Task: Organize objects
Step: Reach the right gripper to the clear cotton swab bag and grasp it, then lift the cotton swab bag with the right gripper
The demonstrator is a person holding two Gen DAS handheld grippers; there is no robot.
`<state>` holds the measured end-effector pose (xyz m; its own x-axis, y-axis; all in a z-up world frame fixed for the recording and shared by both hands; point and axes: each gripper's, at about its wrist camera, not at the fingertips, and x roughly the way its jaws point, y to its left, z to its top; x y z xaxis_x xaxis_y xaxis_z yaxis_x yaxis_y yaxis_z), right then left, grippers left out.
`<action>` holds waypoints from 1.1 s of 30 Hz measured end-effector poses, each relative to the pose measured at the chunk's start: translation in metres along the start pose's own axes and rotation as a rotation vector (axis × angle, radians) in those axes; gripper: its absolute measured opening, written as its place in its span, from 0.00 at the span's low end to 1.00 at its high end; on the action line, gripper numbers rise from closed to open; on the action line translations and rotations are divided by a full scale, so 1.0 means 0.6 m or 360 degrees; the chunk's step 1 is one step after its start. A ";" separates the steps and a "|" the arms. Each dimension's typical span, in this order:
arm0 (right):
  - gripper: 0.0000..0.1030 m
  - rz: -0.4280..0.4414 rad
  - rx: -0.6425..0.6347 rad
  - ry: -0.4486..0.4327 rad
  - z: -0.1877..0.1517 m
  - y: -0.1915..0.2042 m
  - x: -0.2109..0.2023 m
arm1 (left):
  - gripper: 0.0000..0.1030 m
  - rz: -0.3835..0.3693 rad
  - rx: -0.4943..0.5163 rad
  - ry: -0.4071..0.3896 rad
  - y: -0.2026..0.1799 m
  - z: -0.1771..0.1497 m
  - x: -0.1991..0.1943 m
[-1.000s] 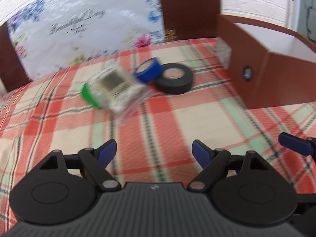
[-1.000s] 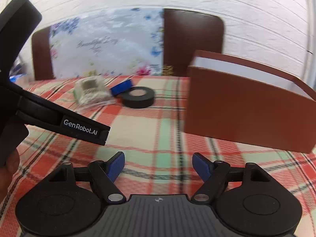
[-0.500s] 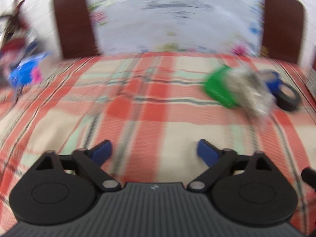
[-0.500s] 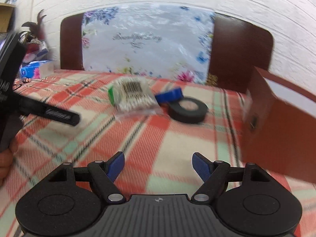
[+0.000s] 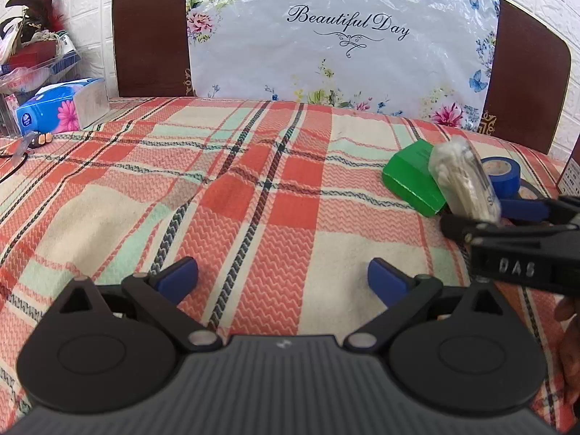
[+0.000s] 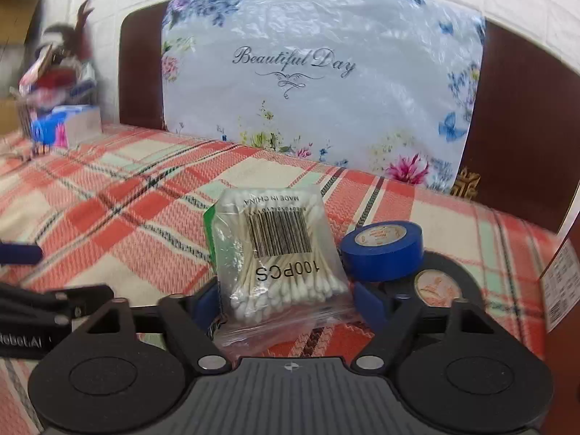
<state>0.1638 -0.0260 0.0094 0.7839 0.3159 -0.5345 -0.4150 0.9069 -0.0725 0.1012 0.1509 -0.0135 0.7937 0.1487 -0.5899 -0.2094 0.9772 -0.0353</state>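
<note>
Right gripper closing around the cotton-swab pack; left gripper idle and wide open

From left to right: your left gripper (image 5: 282,275) hovers over bare plaid cloth (image 5: 253,195), jaws spread wide with nothing between them; the cotton-swab pack (image 6: 279,253) lies off to its right, well apart, so your right hand is the nearer one. Your right gripper (image 6: 290,302) straddles the pack's near end, its jaws having just been closing; whether the pads already press the bag cannot be told. The pack's long axis runs away from you, along the fingers, leaning on a green box (image 5: 413,177). Right of it sit the blue tape roll (image 6: 382,250) and black tape roll (image 6: 440,279), touching. The brown box (image 6: 565,253) at far right hides its contents
</note>
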 end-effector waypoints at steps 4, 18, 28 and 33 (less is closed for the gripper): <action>0.33 -0.0068 -0.0086 -0.0022 -0.027 0.019 -0.039 | 0.99 0.0003 0.0003 0.0001 0.000 0.000 0.000; 0.36 -0.0130 -0.0159 0.0005 -0.193 0.001 -0.287 | 1.00 -0.0297 -0.0146 0.0149 0.008 -0.006 -0.051; 0.66 -0.0013 0.0062 -0.0002 -0.147 -0.016 -0.223 | 0.88 -0.0644 -0.0006 0.0294 -0.116 0.007 -0.093; 0.57 0.0078 0.0133 0.0057 -0.132 -0.026 -0.185 | 0.64 -0.0647 0.0050 0.0366 -0.138 -0.011 -0.068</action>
<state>0.0467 -0.0972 0.0033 0.7461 0.3517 -0.5654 -0.4114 0.9112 0.0240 0.0823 0.0626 0.0081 0.6597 -0.2810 -0.6970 0.1126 0.9540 -0.2780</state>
